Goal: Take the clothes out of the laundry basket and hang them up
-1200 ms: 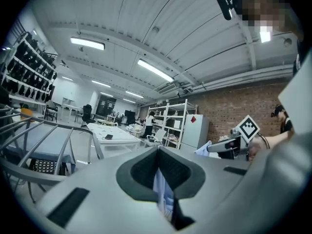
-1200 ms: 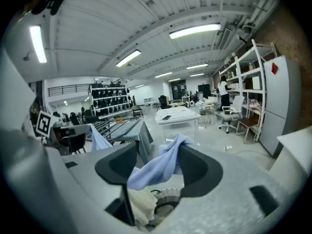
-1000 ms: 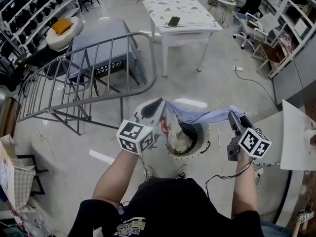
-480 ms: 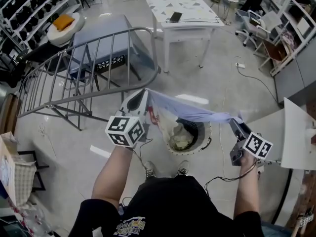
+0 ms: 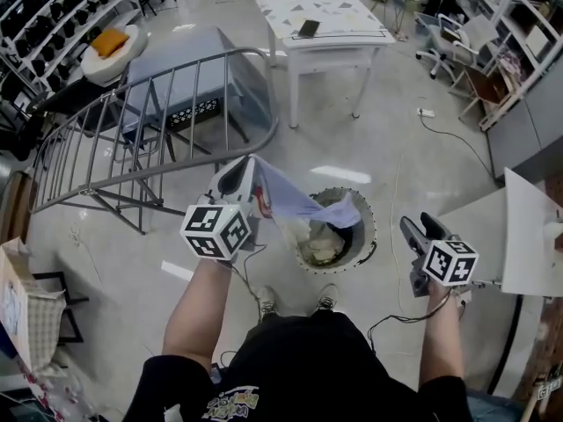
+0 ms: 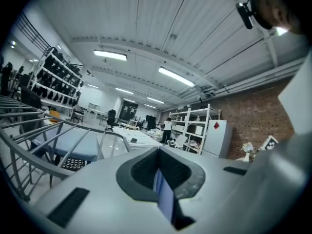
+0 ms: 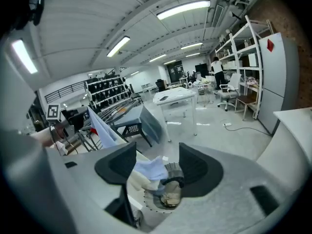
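Above the round laundry basket (image 5: 368,227) on the floor, the left gripper (image 5: 243,170) is holding a pale blue garment (image 5: 295,205), its jaws pressing together on one edge while the cloth is draping down toward the basket's rim. The right gripper (image 5: 415,225) is hovering at the basket's other side, jaws apart and gripping nothing, clear of the garment. More clothes (image 5: 324,246) are lying inside the basket.

Edge of blue cloth (image 6: 165,202) between the closed left tongs (image 6: 159,173).
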Demonstrator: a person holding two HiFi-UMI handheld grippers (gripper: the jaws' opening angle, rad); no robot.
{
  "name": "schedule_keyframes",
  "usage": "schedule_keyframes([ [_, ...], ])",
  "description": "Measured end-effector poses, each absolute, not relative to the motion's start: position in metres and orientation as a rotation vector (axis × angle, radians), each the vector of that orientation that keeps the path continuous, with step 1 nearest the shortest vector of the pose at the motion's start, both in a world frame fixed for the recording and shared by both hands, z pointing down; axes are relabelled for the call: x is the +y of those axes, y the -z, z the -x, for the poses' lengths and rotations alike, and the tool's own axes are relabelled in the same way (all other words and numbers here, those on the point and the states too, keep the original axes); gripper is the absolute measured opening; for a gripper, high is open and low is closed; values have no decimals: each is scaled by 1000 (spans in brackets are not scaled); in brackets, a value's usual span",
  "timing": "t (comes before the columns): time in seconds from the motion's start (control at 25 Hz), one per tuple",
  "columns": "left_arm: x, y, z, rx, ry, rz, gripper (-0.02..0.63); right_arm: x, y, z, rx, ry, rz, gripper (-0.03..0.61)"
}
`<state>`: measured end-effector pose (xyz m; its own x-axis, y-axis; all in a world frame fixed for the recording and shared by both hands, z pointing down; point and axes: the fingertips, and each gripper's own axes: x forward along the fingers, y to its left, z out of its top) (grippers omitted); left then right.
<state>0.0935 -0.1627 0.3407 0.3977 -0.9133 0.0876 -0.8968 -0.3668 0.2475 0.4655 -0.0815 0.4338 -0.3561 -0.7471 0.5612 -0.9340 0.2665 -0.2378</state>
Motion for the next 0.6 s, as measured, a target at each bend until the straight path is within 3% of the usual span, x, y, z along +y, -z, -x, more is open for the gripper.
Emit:
schedule_keyframes([
  [0.44, -132, -315, -162, -1358, 8, -2677, 8, -101, -382, -276, -2604, -564, -1044, 281],
  [0.6, -115, -307, -172, -1305, -3, -2740, 7, -97, -367, -213, -2636, -327, -849, 281],
])
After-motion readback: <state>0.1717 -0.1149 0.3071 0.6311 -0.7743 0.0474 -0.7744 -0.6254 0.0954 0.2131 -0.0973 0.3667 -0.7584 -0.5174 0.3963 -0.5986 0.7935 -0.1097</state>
